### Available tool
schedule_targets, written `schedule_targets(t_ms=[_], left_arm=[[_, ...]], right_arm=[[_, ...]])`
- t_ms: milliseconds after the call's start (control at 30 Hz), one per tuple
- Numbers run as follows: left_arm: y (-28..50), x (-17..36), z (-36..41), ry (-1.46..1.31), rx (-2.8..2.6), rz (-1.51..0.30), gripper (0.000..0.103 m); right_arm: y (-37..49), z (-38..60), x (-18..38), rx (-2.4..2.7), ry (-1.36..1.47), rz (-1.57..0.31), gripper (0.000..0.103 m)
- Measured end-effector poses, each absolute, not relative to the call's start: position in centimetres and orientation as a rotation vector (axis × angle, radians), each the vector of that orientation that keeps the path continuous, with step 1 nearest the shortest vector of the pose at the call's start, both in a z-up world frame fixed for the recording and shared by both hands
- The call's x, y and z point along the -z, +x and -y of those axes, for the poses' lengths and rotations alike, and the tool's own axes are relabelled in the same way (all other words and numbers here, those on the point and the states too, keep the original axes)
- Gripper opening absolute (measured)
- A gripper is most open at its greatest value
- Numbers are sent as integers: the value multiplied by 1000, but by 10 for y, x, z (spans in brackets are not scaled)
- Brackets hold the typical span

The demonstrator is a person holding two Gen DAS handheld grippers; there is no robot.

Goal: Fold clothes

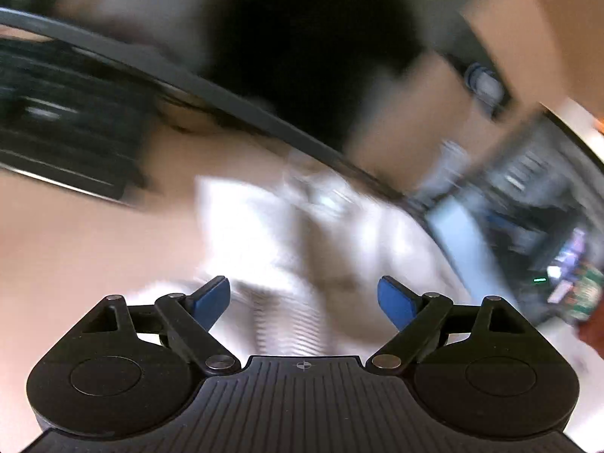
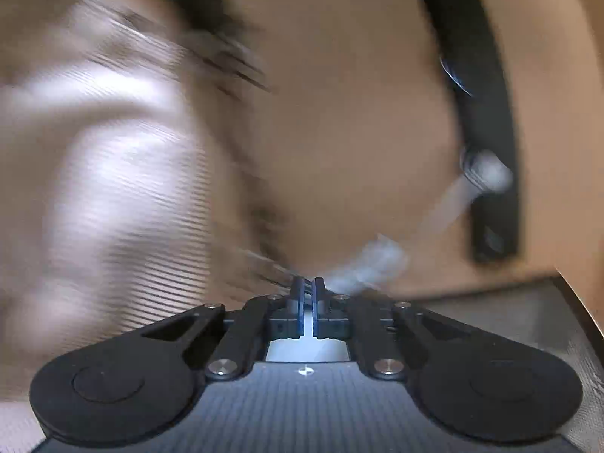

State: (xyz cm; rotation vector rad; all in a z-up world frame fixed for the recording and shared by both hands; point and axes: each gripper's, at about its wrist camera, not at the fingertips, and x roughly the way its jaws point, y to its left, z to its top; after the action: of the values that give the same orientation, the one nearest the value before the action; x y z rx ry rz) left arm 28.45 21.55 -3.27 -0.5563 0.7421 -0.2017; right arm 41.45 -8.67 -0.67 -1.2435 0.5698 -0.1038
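Note:
A white, finely striped garment point(image 1: 264, 234) lies on a beige table point(image 1: 75, 245); both views are badly blurred. My left gripper point(image 1: 304, 298) hovers over the garment's near part, jaws wide open, with nothing between the blue pads point(image 1: 211, 298). In the right wrist view the same garment point(image 2: 124, 196) fills the left side, bunched in folds. My right gripper point(image 2: 308, 287) is shut, and the garment's striped edge runs straight into its closed tips. Pale cloth shows through the gap behind the fingers. Bare table point(image 2: 339, 132) lies ahead of it.
The table's dark rim point(image 1: 226, 90) curves across the back. Beyond it are a large dark blurred shape point(image 1: 302, 37) and a chair base with a pale caster point(image 2: 487, 173). A black slatted object point(image 1: 68, 113) sits far left; cluttered shelves point(image 1: 547, 207) stand right.

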Motion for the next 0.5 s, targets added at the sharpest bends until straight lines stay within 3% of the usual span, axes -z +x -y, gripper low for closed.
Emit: schedule_targets(t_ms=[67,133,200,267,400,433,467,500], left_arm=[[283,31,-235,-552,87,-748,90],[280,26,-247,-570,79,-751,95],[281,23,-241,-586,148,-766,98],[282,21,-229,-562,209,-786,98],[294,27,-181,-363,260,-853,98],[298,31,-169,-291,258,-872,93],[302,34,-162,-202,242,-888,83],[306,38,-155,-114,226,-902,54]], right_arm=[[440,106,-10,170,-1077,-608,4],[441,109,-31,68,-796,-654,14],[433,99,-31,-65,-643,-694,56],[421,85,-17,-198,-570,-710,69],[392,60,23,-342,-651,-743,71],[390,58,32,-342,-723,-737,71],[388,56,41,-341,-795,-730,67],[385,54,50,-340,-866,-722,46]])
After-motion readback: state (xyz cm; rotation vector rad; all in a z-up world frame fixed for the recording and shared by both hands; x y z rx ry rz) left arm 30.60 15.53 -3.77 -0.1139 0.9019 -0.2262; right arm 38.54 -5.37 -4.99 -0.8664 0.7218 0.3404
